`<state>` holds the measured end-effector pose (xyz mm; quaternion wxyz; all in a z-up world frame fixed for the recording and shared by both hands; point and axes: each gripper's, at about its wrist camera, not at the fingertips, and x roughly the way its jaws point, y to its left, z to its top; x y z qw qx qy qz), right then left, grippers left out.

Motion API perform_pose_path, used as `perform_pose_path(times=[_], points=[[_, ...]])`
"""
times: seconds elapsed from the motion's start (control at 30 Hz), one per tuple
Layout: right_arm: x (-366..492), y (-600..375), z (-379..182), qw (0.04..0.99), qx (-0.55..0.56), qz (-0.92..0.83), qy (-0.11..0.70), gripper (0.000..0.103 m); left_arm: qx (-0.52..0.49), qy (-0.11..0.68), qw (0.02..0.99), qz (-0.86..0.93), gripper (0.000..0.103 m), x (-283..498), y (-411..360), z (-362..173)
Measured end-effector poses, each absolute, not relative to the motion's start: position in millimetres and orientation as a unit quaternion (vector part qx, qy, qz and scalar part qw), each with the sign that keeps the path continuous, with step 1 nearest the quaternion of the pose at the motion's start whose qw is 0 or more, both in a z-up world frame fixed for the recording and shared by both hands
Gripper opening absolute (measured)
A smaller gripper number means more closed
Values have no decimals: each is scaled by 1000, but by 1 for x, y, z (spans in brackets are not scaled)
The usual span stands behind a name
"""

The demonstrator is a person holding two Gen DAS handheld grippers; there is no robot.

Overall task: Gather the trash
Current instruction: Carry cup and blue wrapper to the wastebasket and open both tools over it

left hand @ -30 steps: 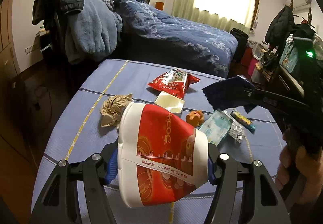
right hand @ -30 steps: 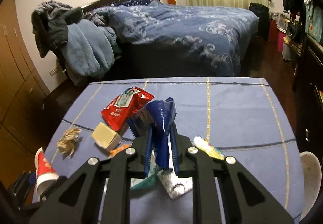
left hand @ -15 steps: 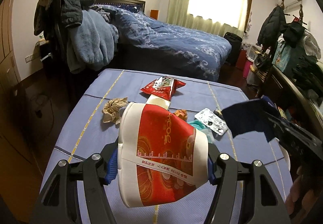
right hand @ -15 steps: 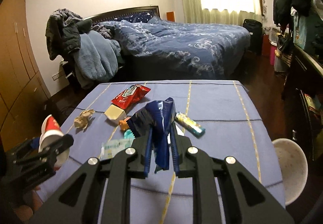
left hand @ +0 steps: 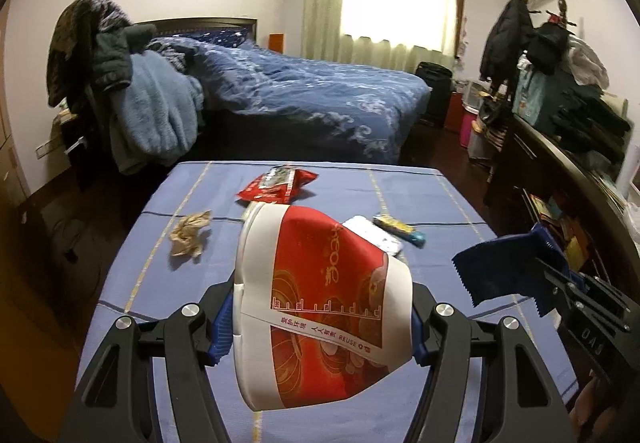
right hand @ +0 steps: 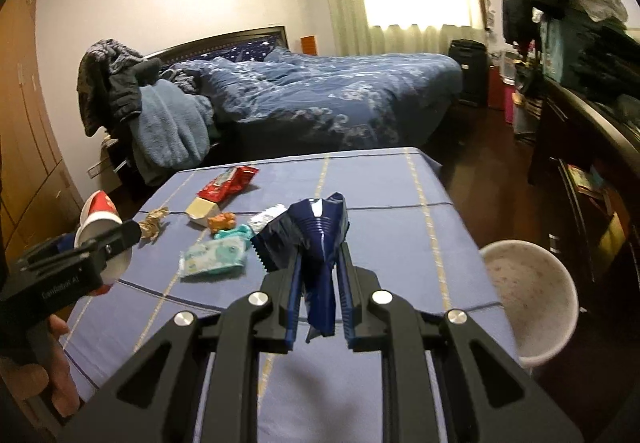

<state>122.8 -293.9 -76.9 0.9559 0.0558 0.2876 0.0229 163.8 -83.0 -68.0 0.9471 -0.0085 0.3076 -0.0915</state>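
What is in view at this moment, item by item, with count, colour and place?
Paper cup: 1, red and white, in left gripper.
Wrapper: 1, dark blue, in right gripper.
Snack bag: 1, red, far part of table.
Crumpled paper: 1, tan, table's left part.
Small box: 1, cream, beside snack bag.
Orange scrap: 1, mid-table.
Wipes pack: 1, pale teal, nearer edge.
Foil blister: 1, silver, behind cup.
Candy bar wrapper: 1, yellow-teal, beside the blister.
Bin: 1, white, right of table.
Table: 1, blue cloth.
Bed: 1, blue.
Left gripper: shut on cup.
Right gripper: shut on wrapper.
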Motion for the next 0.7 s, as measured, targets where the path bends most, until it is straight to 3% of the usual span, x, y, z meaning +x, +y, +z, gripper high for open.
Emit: perform_pose_path(times=[0.7], points=[[65, -428, -86, 952, 106, -121, 259, 19, 62, 285, 928, -231, 66, 170, -234, -57]])
